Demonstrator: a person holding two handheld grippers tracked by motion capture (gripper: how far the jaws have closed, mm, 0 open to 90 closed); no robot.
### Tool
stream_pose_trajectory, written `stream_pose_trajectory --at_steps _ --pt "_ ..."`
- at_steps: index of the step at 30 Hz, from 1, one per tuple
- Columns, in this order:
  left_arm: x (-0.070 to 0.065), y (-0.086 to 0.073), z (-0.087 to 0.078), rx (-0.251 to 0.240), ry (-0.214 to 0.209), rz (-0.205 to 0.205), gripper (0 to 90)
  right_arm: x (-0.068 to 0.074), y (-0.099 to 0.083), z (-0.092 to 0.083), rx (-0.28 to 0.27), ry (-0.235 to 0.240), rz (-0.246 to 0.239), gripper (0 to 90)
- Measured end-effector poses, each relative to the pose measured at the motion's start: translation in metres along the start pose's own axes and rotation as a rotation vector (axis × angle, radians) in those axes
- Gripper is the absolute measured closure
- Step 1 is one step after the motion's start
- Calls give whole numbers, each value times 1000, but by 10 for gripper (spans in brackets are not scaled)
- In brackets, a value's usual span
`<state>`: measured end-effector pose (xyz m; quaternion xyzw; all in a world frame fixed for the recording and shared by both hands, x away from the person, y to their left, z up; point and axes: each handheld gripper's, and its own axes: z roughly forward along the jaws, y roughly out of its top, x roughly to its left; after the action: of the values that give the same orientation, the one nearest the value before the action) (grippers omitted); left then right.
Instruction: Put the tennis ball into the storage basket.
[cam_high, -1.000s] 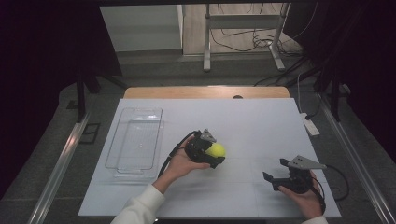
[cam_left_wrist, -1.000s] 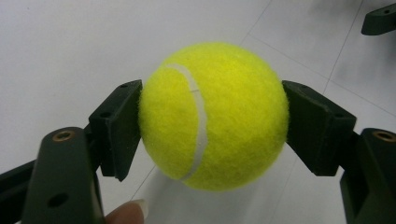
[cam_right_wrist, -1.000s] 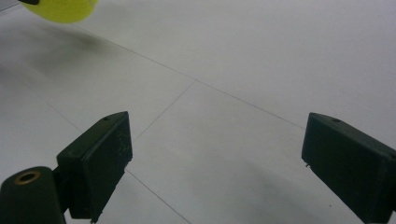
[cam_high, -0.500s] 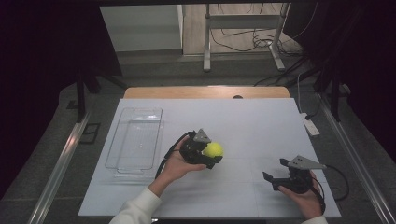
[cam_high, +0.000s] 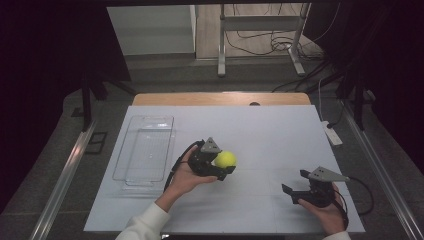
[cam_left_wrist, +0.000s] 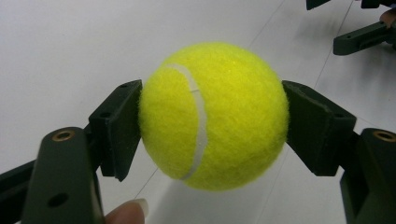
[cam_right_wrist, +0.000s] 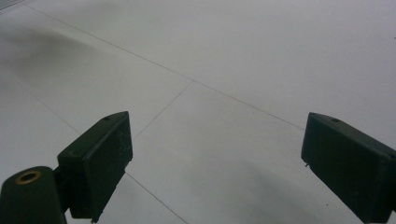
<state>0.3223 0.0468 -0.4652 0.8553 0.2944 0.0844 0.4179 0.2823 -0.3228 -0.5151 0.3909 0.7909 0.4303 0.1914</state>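
A clear plastic tray lies on the left part of the white table, its long side running from near to far. Nothing lies in it; its ribbed floor shows through.

Just right of the tray's near end, the left gripper pinches a yellow tennis ball between its two black pads, held up off the table surface by the person's left hand. In the left gripper view the pads press on opposite sides of the tennis ball, one at its left and one at its right, and the felt bulges slightly past them. The ball is round, so it has no long axis; its white seam curves from the upper left of the visible face down to the lower middle. The left gripper points toward the right of the table, with its cable trailing back toward the tray.

The right gripper sits near the right front edge of the table, well apart from the ball, held by the right hand and pointing left. In the right gripper view its jaws stand spread wide with bare table between them.
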Motion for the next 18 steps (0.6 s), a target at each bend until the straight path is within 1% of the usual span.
stream_pose_trajectory --at_steps 3,6,12,18 --pt "2 -2 -5 -9 7 -8 266 0 0 0 2 -1 1 91" --pt "4 -1 -11 -37 9 -21 266 0 0 0 1 -1 1 91" --pt "6 -1 -21 -70 20 -24 266 0 0 0 0 2 -3 92" --pt "9 -2 -22 -78 22 -29 266 -1 1 2 5 -1 -4 92"
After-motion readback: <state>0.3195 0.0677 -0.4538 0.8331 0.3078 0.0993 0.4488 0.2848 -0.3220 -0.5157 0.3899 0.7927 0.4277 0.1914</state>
